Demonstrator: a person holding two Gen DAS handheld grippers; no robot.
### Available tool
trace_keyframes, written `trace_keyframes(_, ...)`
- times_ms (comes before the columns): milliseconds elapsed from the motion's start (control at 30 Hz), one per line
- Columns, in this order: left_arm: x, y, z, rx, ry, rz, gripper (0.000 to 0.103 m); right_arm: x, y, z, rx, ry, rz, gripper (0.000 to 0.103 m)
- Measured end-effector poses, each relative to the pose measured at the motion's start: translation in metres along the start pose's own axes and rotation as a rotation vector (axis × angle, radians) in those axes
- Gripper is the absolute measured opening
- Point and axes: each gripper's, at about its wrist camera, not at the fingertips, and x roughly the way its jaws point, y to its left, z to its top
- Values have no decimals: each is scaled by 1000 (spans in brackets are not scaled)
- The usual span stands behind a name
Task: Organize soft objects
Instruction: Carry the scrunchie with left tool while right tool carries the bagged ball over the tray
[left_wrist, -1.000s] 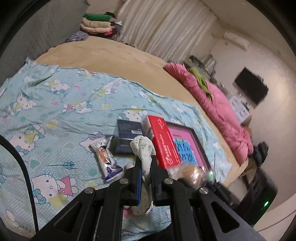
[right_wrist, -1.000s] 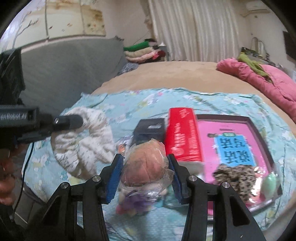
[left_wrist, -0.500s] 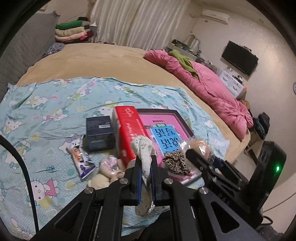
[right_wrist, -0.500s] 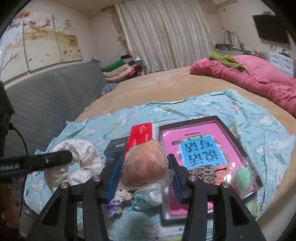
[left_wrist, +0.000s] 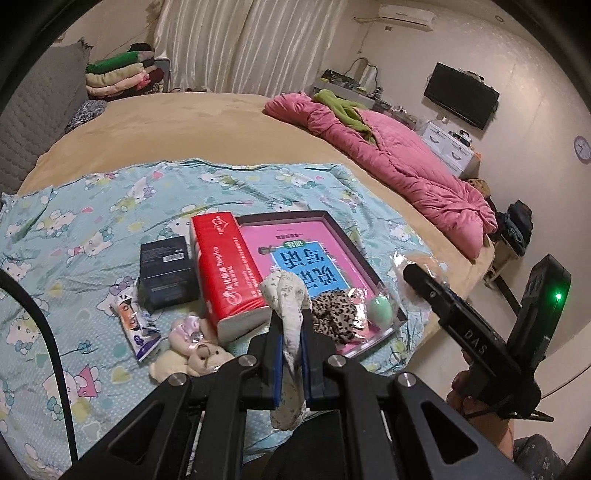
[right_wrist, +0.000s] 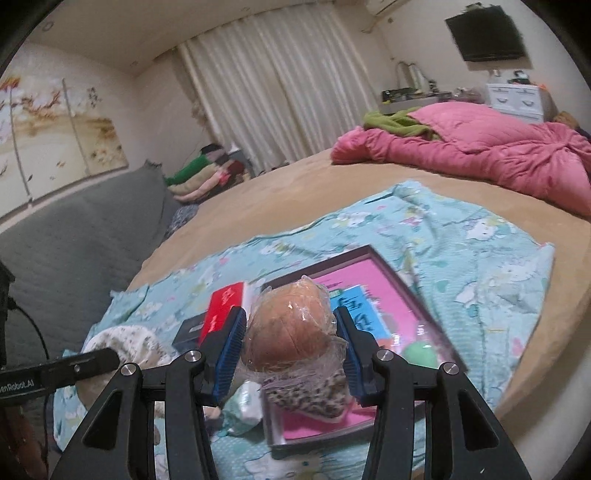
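Note:
My left gripper (left_wrist: 291, 350) is shut on a white floral scrunchie (left_wrist: 286, 306), held above the blue Hello Kitty sheet (left_wrist: 92, 221) in front of the tray. My right gripper (right_wrist: 290, 343) is shut on a plastic-wrapped bun (right_wrist: 290, 332), held above the near end of the pink tray (right_wrist: 380, 280). The tray (left_wrist: 332, 229) holds a leopard scrunchie (left_wrist: 334, 308) and a green egg-shaped sponge (left_wrist: 380, 308). The right gripper's finger shows in the left wrist view (left_wrist: 436, 291), right of the tray. The white scrunchie also shows in the right wrist view (right_wrist: 125, 341).
A red tissue pack (left_wrist: 225, 269), a dark box (left_wrist: 166, 273), a snack packet (left_wrist: 136, 325) and small plush toys (left_wrist: 192, 350) lie left of the tray. A pink quilt (left_wrist: 388, 147) lies at the bed's far right. Folded clothes (left_wrist: 118, 74) are stacked at the back.
Both grippers have risen and pulled back from the sheet with their loads. The left view has swung right, so the tray and the right gripper now show in it.

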Motion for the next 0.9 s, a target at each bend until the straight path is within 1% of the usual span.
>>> trace_keyframes(300, 15, -25, 4, 38, 12, -27, 8, -13, -25, 3, 62, -27, -39, 50)
trace_keyframes(433, 32, -37, 5, 45, 37, -58, 8, -14, -34, 3, 84, -27, -48, 50)
trace_keyframes(700, 65, -55, 4, 69, 78, -76, 8, -11, -44, 0, 101, -24, -68, 50)
trace_keyframes(900, 85, -59, 5, 69, 93, -100, 8, -5, -55, -5, 117, -8, -80, 50)
